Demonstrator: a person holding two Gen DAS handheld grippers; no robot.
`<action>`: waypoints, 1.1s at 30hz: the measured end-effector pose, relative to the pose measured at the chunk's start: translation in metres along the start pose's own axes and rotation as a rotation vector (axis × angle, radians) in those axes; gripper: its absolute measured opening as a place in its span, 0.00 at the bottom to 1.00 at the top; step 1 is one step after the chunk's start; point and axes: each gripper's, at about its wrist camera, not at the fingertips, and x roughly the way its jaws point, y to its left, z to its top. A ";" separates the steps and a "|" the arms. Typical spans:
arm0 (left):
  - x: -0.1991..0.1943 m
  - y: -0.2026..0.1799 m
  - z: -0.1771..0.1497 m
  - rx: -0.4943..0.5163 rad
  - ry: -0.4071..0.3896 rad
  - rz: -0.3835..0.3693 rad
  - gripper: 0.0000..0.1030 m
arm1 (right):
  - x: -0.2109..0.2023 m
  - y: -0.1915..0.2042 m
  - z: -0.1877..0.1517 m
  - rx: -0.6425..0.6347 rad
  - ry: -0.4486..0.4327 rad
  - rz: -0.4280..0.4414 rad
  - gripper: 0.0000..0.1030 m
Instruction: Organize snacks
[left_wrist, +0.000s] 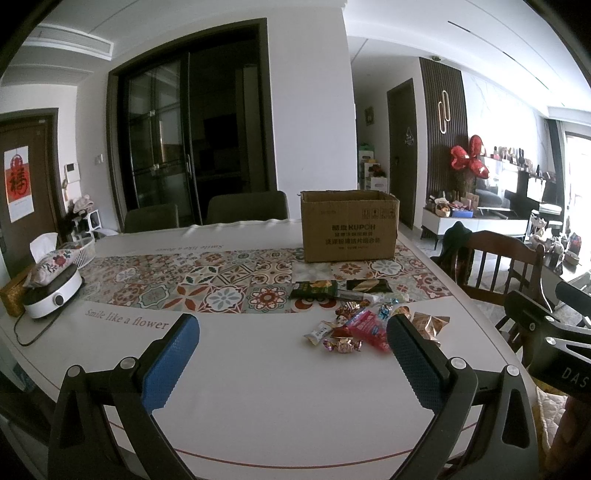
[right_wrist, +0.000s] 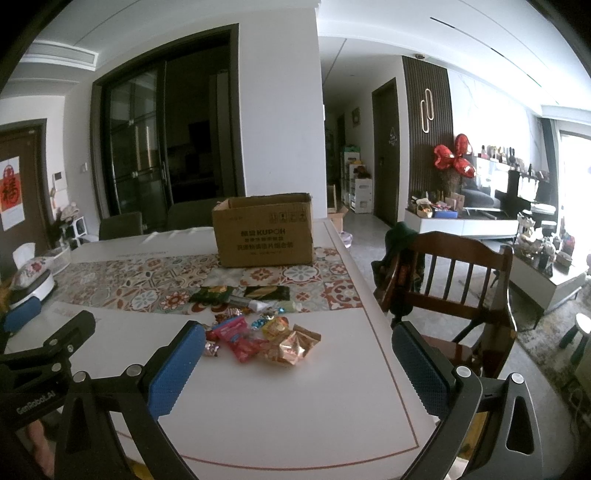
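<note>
With both the left hand-held gripper (left_wrist: 291, 347) and right hand-held gripper (right_wrist: 297, 354) spread wide and empty, the snacks (right_wrist: 258, 332) lie heaped on the surface (right_wrist: 277, 398) before the cardboard box (right_wrist: 264, 230), so singling out one edge packet seems wisest.

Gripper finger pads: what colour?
Blue, textured pads on both grippers; clearest in the left wrist view.

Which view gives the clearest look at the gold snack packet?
The right wrist view: the gold snack packet lies unobstructed between the open fingers. In the left wrist view, it sits partly behind a finger.
</note>
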 end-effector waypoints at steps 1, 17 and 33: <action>0.000 0.000 0.000 0.000 0.001 -0.001 1.00 | 0.000 0.000 0.000 0.000 0.000 0.000 0.99; 0.002 0.000 -0.001 0.001 0.009 -0.007 1.00 | 0.002 0.003 -0.004 0.003 0.010 0.004 0.99; 0.043 -0.023 -0.012 0.093 0.107 -0.096 0.88 | 0.045 -0.008 -0.014 0.045 0.156 0.066 0.99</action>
